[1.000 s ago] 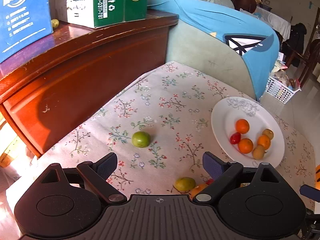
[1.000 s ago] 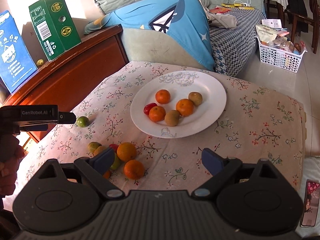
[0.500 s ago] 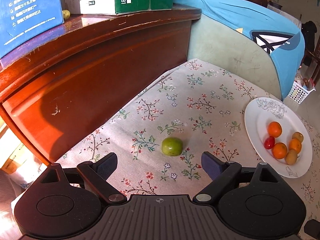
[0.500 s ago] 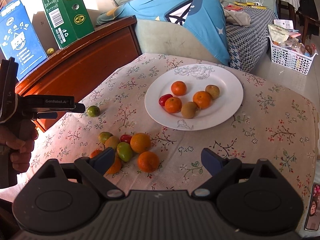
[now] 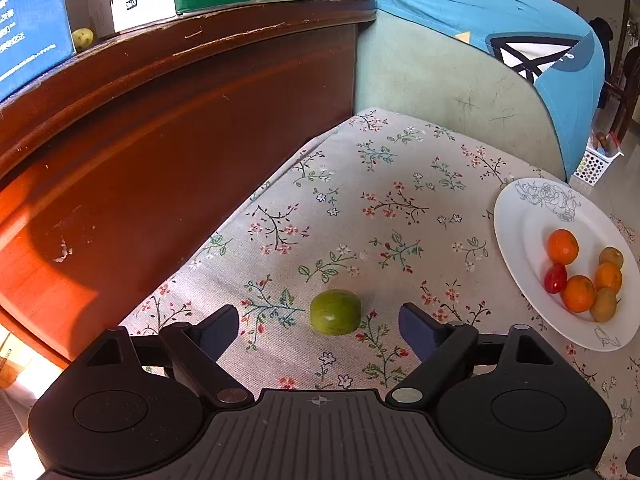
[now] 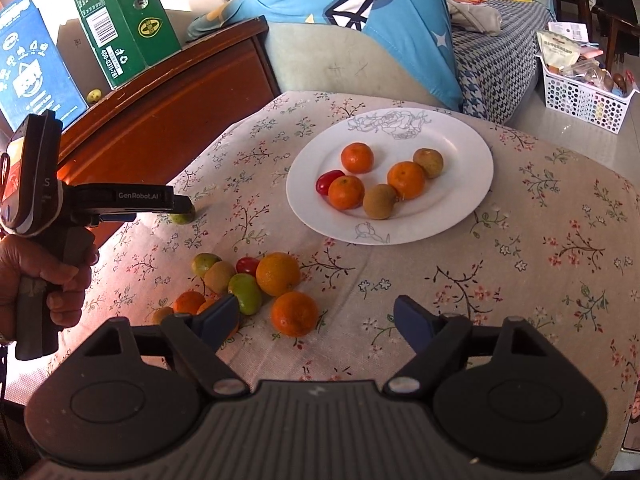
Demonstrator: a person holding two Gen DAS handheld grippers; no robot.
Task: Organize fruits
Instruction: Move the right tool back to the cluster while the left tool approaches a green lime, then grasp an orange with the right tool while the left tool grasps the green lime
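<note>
over at the far left, a wooden cabinet (image 5: 168, 152) carries a blue box (image 6: 28, 64) and a green box (image 6: 124, 20), with a small yellowish fruit (image 6: 94, 95) sitting between them on the cabinet top. just beside the cabinet, on the flowered tablecloth (image 5: 380, 216), the left gripper (image 5: 320, 326) has its jaws wide apart, and a lone green fruit (image 5: 335, 312) lies on the cloth between the two fingertips, touching neither. in the right wrist view the hand (image 6: 44, 268) holding that gripper shows at the left edge, and the gripper's tip covers part of the green fruit.

nearer the middle, a loose pile of fruit (image 6: 256, 280) rests on the cloth: oranges, green ones, brown ones and a small red one, close together. the right gripper (image 6: 316, 318) hangs just above the near side of the pile, jaws spread and empty, with one orange (image 6: 295, 313) between its fingertips.

further right, a white plate (image 6: 460, 148) holds three oranges, two brown fruits and one red fruit. past the table edge stand a sofa with a blue cushion (image 6: 340, 12) and a white basket (image 6: 584, 96) on the floor.
</note>
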